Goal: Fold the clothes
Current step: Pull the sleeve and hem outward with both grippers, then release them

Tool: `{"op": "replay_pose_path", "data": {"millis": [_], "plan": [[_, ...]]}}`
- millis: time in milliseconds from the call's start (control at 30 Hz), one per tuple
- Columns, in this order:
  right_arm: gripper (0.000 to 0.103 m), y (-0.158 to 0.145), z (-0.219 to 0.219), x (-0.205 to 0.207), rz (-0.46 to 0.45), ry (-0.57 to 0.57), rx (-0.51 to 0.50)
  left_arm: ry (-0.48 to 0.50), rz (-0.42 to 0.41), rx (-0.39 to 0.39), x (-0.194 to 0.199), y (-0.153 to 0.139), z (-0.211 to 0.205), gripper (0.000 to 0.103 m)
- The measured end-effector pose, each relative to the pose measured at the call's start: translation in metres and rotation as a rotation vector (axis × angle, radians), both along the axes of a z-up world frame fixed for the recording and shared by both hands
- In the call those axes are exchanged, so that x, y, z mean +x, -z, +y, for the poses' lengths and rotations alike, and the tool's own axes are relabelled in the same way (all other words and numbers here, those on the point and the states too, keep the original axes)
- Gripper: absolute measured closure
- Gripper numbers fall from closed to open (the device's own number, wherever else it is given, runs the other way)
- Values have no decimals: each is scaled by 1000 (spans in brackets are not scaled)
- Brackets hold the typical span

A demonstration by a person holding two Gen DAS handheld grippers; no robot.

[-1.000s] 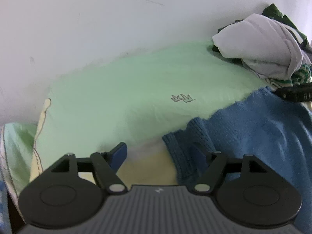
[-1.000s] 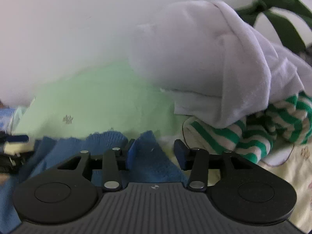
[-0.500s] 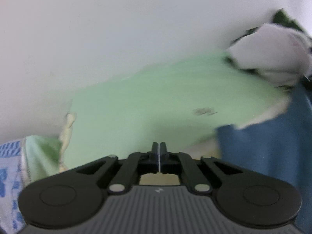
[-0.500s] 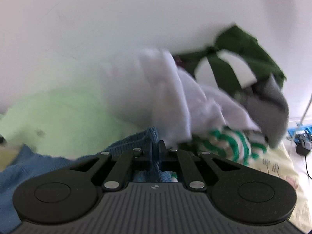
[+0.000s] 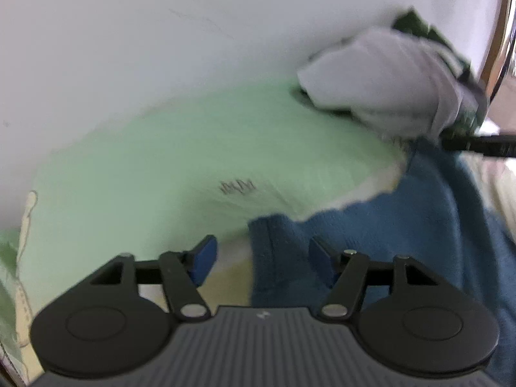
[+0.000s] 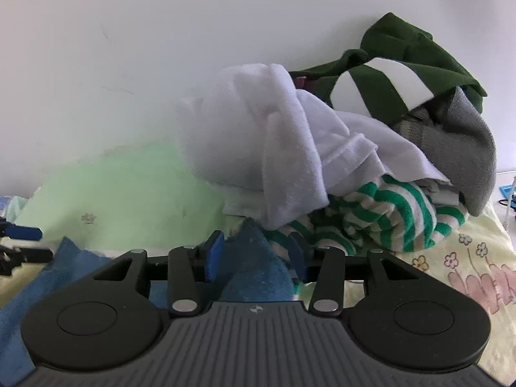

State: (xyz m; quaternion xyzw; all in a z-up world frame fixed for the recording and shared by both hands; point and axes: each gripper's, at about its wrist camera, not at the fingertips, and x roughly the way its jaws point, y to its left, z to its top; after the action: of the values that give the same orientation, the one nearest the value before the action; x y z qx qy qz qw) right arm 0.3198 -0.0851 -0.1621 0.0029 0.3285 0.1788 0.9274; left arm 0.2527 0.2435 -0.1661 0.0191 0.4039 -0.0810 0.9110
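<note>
Blue sweater (image 5: pixel 371 225) edge between both tools, left tool (image 5: pixel 261 256), right tool (image 6: pixel 254 256), jaws opening, pads clear

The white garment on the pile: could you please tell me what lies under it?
Under the white garment a green-and-white striped garment sticks out. A dark green garment lies behind. Whatever is deeper is covered.

One blue knit sweater (image 6: pixel 254 267) lies on the bed. Behind it, against the wall, the heap holds one white garment (image 6: pixel 267 148), one green-striped piece (image 6: pixel 387 216), one dark green top (image 6: pixel 409 54) and, perhaps, one grey one (image 6: pixel 464 148).
</note>
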Motion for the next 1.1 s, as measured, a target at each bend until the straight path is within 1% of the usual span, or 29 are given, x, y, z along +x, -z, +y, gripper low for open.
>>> {"op": "replay_pose_path", "data": {"millis": [33,67,100,133,167,200,233,300,400,467,533,600,633,667,700,733,767,867,933,967,1033,1100], "plan": [[56,6,5,3,18,-8,-5,3,-2,5,0,3,-5,54],[56,12,10,7,41,-17,-1,8,-5,-4,0,1,-8,71],[57,19,16,10,64,-25,4,12,-8,-13,0,-1,-11,92],[63,23,18,12,72,-27,1,12,-12,-10,-1,-2,-14,95],[71,25,20,10,52,-18,-19,3,-22,14,-2,-5,-16,95],[85,23,21,8,33,-12,-37,-8,-43,31,-6,-9,-17,95],[89,18,20,4,20,-17,-14,-26,-72,40,-10,-15,-14,95],[89,6,17,-2,-3,-30,44,-74,-116,45,-19,-27,-4,95],[90,-8,19,-8,-28,-57,124,-169,-154,76,-29,-42,18,95],[90,-5,36,-2,-30,-76,105,-212,-137,120,-24,-37,23,95],[89,12,58,7,-19,-57,26,-233,-91,181,-15,-19,18,95],[90,26,67,12,-25,-29,-49,-229,-84,260,-13,-6,8,94],[88,33,71,15,-28,-15,-86,-227,-81,300,-13,1,4,91],[86,31,67,14,-18,-11,-81,-224,-81,338,-14,5,0,77],[80,25,59,11,6,-9,-51,-218,-90,364,-20,2,-1,74],[75,16,44,2,18,-10,-9,-216,-101,364,-29,-4,2,74],[74,7,29,-8,27,-10,35,-221,-110,350,-40,-11,9,74],[69,-13,-14,-50,88,-25,62,-264,-116,294,-81,-33,29,76],[66,-14,-34,-85,163,-69,38,-292,-112,250,-112,-47,38,78],[65,-10,-39,-102,196,-82,4,-294,-98,230,-127,-51,35,78],[61,-2,-51,-123,246,-86,-26,-280,-53,196,-155,-52,21,78],[61,9,-57,-143,300,-111,-9,-248,-8,152,-185,-45,-2,74]]}}
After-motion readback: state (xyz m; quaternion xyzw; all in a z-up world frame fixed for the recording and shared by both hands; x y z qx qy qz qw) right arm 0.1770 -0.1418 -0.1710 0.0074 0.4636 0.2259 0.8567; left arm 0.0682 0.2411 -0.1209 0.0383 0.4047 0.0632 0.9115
